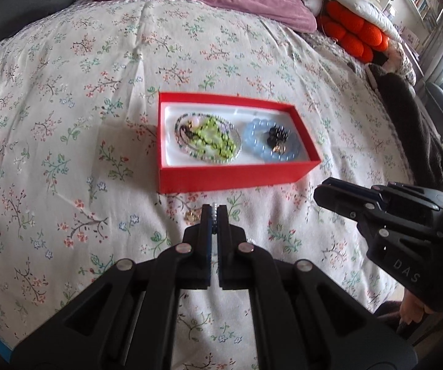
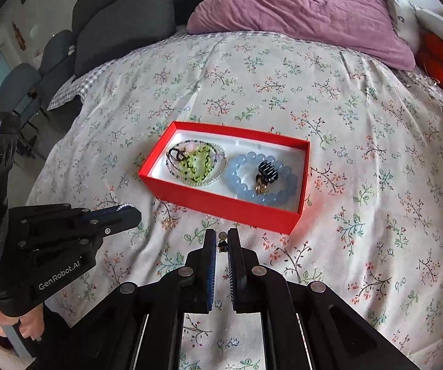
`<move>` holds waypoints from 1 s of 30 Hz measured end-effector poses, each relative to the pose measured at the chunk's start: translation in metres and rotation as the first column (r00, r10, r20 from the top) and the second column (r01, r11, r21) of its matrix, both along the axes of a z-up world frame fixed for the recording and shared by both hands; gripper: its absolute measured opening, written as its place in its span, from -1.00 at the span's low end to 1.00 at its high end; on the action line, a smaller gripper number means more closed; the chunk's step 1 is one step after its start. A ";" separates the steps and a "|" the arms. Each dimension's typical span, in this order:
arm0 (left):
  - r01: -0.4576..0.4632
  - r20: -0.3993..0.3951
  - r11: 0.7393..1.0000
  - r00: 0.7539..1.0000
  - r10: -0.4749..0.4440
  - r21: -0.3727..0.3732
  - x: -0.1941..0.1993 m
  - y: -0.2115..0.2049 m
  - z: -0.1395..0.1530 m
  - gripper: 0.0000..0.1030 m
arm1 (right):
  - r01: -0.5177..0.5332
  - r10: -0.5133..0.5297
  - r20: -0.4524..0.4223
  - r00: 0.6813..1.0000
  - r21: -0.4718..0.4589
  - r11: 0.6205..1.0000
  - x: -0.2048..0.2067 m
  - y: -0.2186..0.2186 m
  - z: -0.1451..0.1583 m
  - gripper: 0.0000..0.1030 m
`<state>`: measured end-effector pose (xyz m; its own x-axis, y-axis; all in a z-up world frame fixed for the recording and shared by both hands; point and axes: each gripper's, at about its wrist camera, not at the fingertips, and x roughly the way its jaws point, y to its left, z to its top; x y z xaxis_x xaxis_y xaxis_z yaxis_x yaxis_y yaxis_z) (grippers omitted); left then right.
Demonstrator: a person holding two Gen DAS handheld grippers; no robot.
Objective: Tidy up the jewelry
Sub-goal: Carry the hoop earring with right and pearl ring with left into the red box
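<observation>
Two grippers over a floral bedspread, each pinching a small piece of jewelry near a red box.

Left gripper (image 1: 214, 212): jaws closed on a thin white bead strand (image 1: 214, 215), seen between the tips and along the top edge in the right wrist view. Right gripper (image 2: 222, 237): jaws nearly together, pinching a small dark earring (image 2: 221, 245) with a round top. Just beside the left tips, a small gold charm (image 2: 169, 222) lies on the bedspread (image 2: 360, 141). Beyond both, the open red box (image 2: 221, 208) with white lining holds, on one side, a green bead bracelet (image 2: 198, 166) ringed by clear beads, and on the other a pale blue bead bracelet (image 2: 240, 182) around a black hair claw (image 2: 269, 171) and a gold piece. Farther back: purple pillow (image 2: 298, 9), orange cushion (image 1: 357, 35).
</observation>
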<state>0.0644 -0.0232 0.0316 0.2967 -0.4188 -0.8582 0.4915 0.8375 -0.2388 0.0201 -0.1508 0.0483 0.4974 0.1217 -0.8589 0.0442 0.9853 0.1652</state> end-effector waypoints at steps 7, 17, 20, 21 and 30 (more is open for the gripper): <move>-0.054 0.013 0.997 0.998 0.055 -0.061 0.021 -0.004 0.003 -0.94 | 0.045 -0.046 0.015 0.999 0.047 0.998 0.018 -0.008 0.005 -0.86; -0.059 0.027 0.995 0.998 0.062 -0.084 0.042 -0.018 -0.008 -0.94 | 0.093 -0.093 -0.003 0.996 0.091 0.991 0.049 -0.017 -0.011 -0.86; -0.056 0.024 0.995 0.998 0.058 -0.088 0.046 -0.022 -0.013 -0.94 | 0.106 -0.106 -0.005 0.994 0.098 0.989 0.056 -0.021 -0.016 -0.85; -0.056 0.025 0.995 0.998 0.058 -0.086 0.048 -0.024 -0.014 -0.94 | 0.113 -0.113 -0.006 0.994 0.102 0.988 0.058 -0.022 -0.018 -0.85; -0.056 0.026 0.995 0.998 0.059 -0.085 0.055 -0.032 -0.021 -0.94 | 0.134 -0.133 -0.017 0.991 0.101 0.986 0.066 -0.029 -0.027 -0.84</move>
